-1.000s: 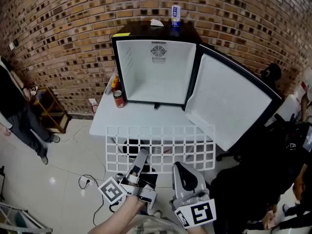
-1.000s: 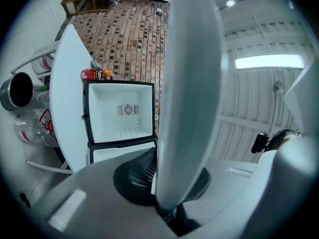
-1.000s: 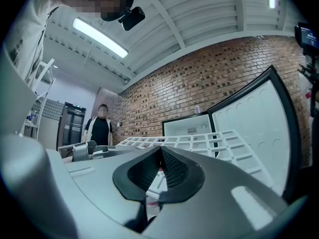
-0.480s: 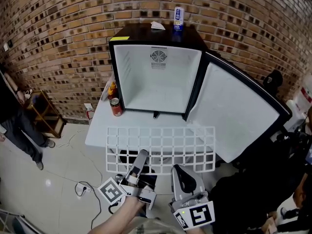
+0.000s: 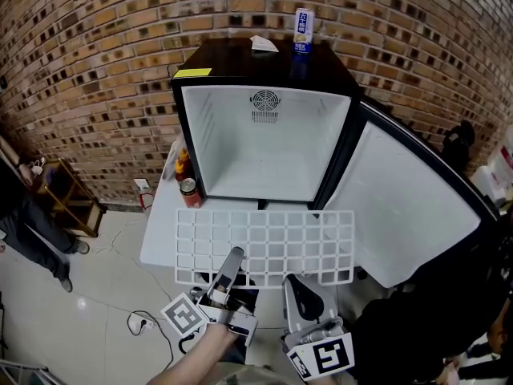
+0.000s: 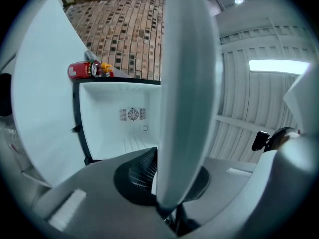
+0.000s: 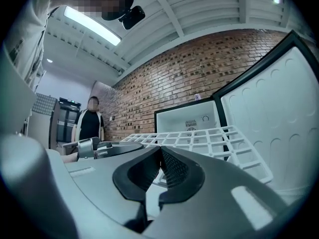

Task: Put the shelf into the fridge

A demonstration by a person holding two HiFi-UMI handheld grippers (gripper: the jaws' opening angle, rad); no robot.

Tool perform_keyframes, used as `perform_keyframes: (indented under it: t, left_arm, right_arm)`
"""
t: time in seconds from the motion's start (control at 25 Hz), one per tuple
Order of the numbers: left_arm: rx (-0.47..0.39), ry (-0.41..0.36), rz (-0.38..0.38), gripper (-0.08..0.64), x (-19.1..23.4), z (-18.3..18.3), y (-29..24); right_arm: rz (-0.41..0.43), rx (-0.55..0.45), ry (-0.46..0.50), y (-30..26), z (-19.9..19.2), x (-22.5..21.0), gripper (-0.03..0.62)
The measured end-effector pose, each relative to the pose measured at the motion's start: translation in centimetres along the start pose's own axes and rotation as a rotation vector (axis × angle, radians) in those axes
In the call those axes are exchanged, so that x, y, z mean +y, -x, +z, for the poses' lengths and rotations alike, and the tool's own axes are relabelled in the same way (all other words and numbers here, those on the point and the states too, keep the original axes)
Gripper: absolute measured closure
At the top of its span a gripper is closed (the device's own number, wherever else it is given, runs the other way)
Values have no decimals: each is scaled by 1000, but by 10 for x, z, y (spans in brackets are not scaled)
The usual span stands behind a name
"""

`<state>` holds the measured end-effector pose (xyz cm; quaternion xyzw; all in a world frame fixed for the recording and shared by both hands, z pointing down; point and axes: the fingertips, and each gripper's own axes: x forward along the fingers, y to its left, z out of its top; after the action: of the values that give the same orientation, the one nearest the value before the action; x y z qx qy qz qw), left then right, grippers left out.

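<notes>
A white wire-grid shelf (image 5: 264, 245) hangs flat in the air in front of the open black mini fridge (image 5: 264, 139). My left gripper (image 5: 231, 267) is shut on the shelf's near edge. My right gripper (image 5: 298, 289) is shut on the same edge further right. In the left gripper view the shelf (image 6: 187, 83) runs edge-on between the jaws, with the fridge's white interior (image 6: 119, 118) behind it. In the right gripper view the shelf (image 7: 199, 138) stretches towards the fridge (image 7: 192, 118). The fridge door (image 5: 417, 207) stands wide open to the right.
The fridge stands on a white table (image 5: 164, 231). A red can (image 5: 189, 192) and a bottle (image 5: 183, 165) sit left of the fridge. A blue-and-white can (image 5: 303, 30) and a paper scrap (image 5: 263, 44) rest on top. A person (image 5: 32, 223) stands at left beside a wooden rack (image 5: 68, 195).
The shelf and both grippers have moved nearer to the fridge opening, and the view has shifted so the fridge sits lower and larger. Both grips are unchanged.
</notes>
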<state>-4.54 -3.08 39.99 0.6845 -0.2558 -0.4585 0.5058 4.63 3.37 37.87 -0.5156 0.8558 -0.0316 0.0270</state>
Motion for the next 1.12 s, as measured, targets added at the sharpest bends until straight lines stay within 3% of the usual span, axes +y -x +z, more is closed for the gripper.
perform_keyframes:
  t: [0.56,1.12]
  left_arm:
    - [57,50,-11,537,33,77,-88]
    - [118,98,-10,537,49,102,-138]
  right_arm:
    - [-57,37,-34,-109,-1,-19,592]
    - [-125,10,-28,-172,19,-38,592]
